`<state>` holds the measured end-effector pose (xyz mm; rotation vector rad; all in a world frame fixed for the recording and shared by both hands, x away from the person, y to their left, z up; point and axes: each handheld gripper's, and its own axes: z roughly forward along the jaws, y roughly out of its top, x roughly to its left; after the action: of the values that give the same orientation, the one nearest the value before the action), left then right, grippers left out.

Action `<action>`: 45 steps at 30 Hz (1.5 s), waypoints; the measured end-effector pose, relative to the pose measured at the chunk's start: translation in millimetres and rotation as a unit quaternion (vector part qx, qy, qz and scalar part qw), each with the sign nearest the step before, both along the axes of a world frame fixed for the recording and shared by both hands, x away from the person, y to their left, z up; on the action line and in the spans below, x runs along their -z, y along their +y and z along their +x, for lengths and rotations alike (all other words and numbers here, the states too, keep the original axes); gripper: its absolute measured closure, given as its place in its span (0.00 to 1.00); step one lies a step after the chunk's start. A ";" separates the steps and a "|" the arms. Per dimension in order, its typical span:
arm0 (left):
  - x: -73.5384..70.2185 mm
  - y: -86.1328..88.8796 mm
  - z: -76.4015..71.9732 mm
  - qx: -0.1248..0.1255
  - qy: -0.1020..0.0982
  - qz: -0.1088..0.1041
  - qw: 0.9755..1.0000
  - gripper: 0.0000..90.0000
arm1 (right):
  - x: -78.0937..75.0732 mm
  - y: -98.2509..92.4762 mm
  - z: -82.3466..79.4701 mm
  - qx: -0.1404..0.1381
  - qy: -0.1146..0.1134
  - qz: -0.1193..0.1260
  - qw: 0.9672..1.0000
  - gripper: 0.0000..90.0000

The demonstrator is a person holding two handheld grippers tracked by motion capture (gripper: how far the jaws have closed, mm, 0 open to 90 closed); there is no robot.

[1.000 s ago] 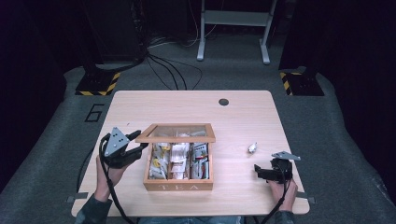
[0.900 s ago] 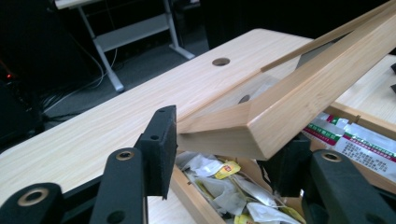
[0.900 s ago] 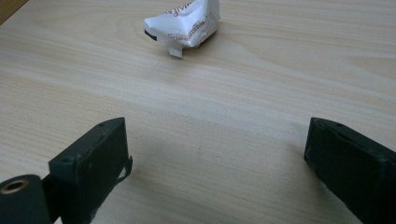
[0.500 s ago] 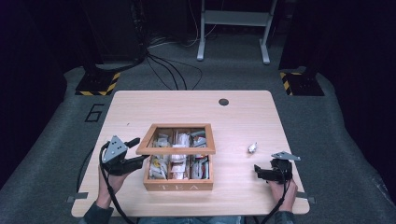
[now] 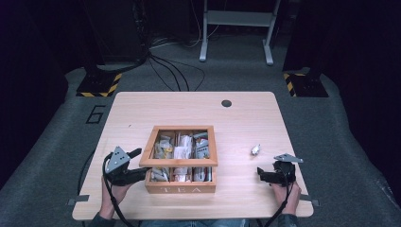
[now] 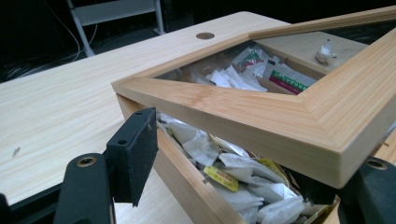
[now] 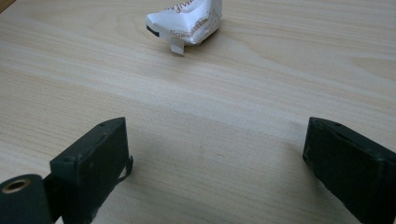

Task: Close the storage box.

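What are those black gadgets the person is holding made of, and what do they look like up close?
Each hand grips a black set of tongs: the left tongs and the right tongs. Each carries a grey three-cornered plate on top and trails a black cable toward the person. Up close, the jaws are flat, matte black rectangular pads with small screw holes and brass-coloured fittings.

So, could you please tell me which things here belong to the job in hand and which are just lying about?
In use:
- tea box
- its lid
- left hand-held gripper

Lying about, it seems:
- crumpled wrapper
- right hand-held gripper, open over bare table
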<state>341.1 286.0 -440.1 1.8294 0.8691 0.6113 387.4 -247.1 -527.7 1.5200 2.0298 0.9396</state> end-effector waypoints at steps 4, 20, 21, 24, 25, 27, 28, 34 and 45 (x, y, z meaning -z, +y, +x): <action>4.7 2.5 -0.3 0.000 0.012 -0.006 1.000 0.30 | 0.1 0.1 -0.1 0.000 -0.001 -0.001 1.000 0.08; 38.8 9.6 -4.2 0.017 0.085 0.016 0.996 0.17 | 0.1 -0.1 0.1 -0.001 -0.001 -0.004 1.000 0.08; 40.5 12.6 -5.4 0.016 0.090 0.007 0.996 0.17 | 0.0 0.3 -0.1 0.001 -0.001 -0.001 1.000 0.08; 43.0 21.4 -9.3 0.013 0.099 -0.024 0.995 0.15 | 0.1 0.3 -0.2 0.001 -0.002 -0.001 1.000 0.08; 42.6 22.8 -10.4 0.015 0.101 -0.024 0.995 0.13 | 0.0 0.4 -0.3 0.002 -0.001 -0.002 1.000 0.08; 42.1 26.3 -13.2 0.021 0.105 -0.016 0.994 0.08 | 0.0 0.3 -0.1 0.001 -0.001 -0.001 1.000 0.08; 43.4 27.1 -15.0 0.021 0.102 -0.020 0.994 0.06 | 0.1 0.2 -0.1 0.001 -0.001 -0.001 1.000 0.09; 57.3 35.8 -22.7 0.024 0.132 0.011 0.991 0.00 | 0.4 0.6 0.0 -0.001 -0.006 -0.009 1.000 0.10; 67.0 78.7 -25.8 -0.068 0.134 0.032 0.988 0.00 | 1.0 3.8 -0.5 0.000 -0.005 -0.024 1.000 0.10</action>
<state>315.3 364.7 -507.1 1.9506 1.1718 0.4881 386.9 -243.3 -528.8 1.4879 2.0302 0.8898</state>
